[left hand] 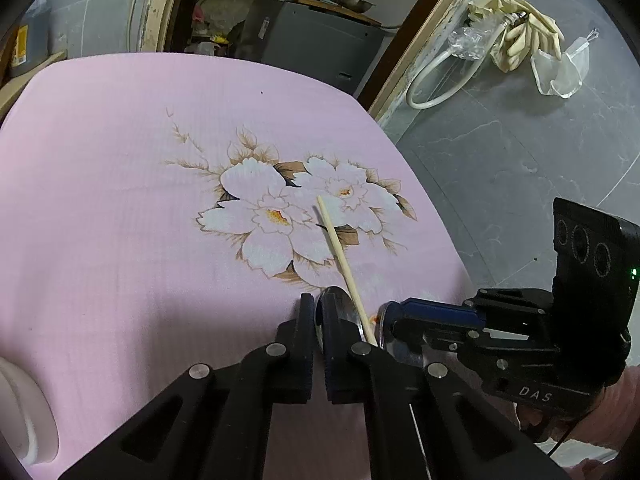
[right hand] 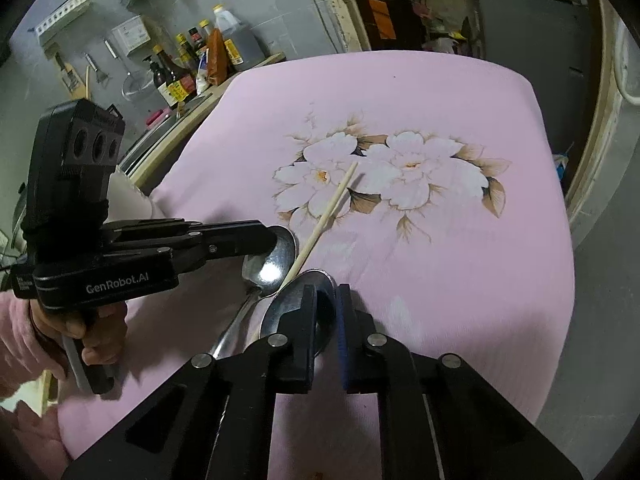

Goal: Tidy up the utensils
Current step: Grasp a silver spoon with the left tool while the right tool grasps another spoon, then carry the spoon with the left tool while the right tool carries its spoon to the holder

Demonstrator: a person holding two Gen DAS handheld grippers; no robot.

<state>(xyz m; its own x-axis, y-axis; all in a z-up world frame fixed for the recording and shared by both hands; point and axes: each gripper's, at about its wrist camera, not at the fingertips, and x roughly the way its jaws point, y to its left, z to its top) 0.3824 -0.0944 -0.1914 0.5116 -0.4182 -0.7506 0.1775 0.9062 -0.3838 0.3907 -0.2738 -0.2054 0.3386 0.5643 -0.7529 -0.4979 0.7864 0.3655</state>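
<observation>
Chopstick [right hand: 330,212] lies on my pink cloth [right hand: 460,260], long axis near-left to far-right. Left gripper [right hand: 276,240] pinches one spoon [right hand: 272,266]; right gripper [right hand: 326,294] straddles another spoon [right hand: 296,308], jaws slightly spread.

Spoon [right hand: 300,308] handle behind claw

A pink cloth [left hand: 120,200] with 2 printed white flowers [left hand: 280,216] covers the table. Grey marbled tiles [left hand: 520,140] surround it, with pale gloves [left hand: 516,36] and a white hose [left hand: 436,80] against them. Sauce bottles [right hand: 192,64] line a ledge. A grey cabinet [left hand: 320,44] stands behind.
</observation>
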